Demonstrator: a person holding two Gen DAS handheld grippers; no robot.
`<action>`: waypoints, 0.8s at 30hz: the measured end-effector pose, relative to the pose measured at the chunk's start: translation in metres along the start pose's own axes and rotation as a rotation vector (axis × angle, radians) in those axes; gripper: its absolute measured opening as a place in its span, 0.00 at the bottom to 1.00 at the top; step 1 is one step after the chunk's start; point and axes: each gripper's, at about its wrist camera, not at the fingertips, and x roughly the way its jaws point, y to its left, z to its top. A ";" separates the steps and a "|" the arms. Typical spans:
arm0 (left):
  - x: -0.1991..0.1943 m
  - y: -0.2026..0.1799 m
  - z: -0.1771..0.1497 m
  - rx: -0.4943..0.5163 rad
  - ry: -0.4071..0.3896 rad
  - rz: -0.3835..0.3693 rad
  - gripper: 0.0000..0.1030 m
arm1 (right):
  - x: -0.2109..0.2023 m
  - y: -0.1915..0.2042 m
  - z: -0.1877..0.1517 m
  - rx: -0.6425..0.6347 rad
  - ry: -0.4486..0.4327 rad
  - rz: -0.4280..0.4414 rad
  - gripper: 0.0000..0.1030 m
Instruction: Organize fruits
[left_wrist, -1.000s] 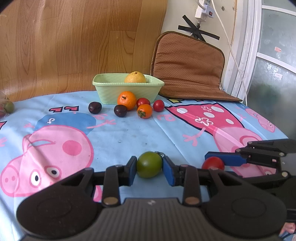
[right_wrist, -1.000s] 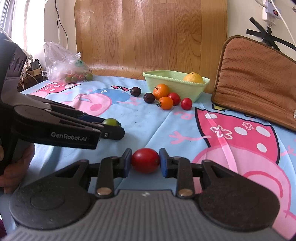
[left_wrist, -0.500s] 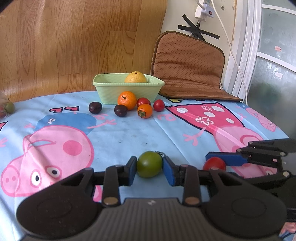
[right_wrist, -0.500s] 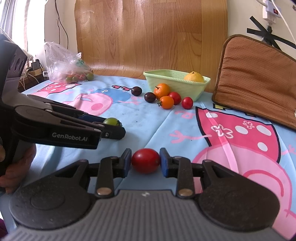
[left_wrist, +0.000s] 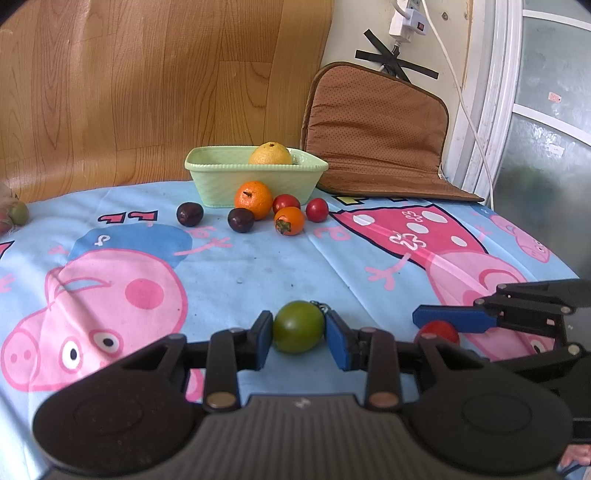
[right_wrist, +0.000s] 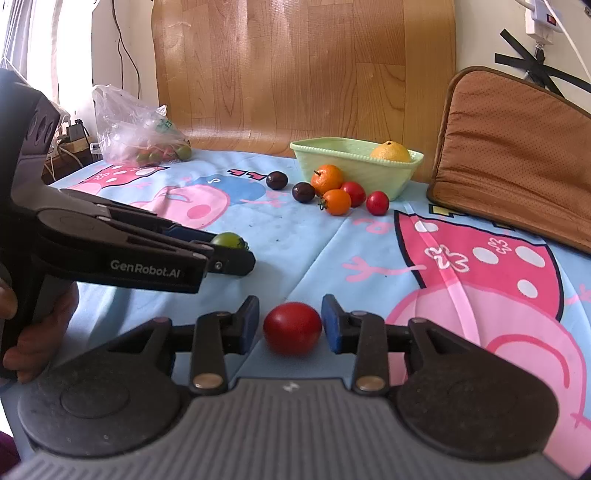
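Broadly: cartoon-pig tablecloth (left_wrist: 258, 266) covers table, green basket (left_wrist: 255, 177) at far edge holds yellow citrus (left_wrist: 270, 154) (loose fruits sit just before it). Left gripper (left_wrist: 298, 328) clamped on green tomato (left_wrist: 298, 326), pads touching both sides. Right gripper (right_wrist: 291, 325) opening; red tomato (right_wrist: 291, 328) sits on cloth between pads, gaps showing.

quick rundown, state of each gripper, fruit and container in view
left gripper: shut on the green tomato
right gripper: jaws opening, small gaps either side of the red tomato, which sits on the tablecloth
green basket: upright, holds one yellow citrus
mandarin: loose on the cloth, in front of the basket
plastic bag: lying at the far edge, small fruit inside
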 end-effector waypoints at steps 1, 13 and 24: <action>0.000 0.000 0.000 0.000 0.000 0.000 0.30 | 0.000 0.000 0.000 -0.001 0.000 0.000 0.39; 0.000 -0.001 0.000 -0.001 0.000 0.001 0.31 | 0.000 -0.001 0.000 0.001 0.000 0.001 0.39; 0.000 -0.001 -0.001 -0.001 0.000 0.001 0.32 | 0.000 -0.001 0.000 0.003 0.000 0.002 0.39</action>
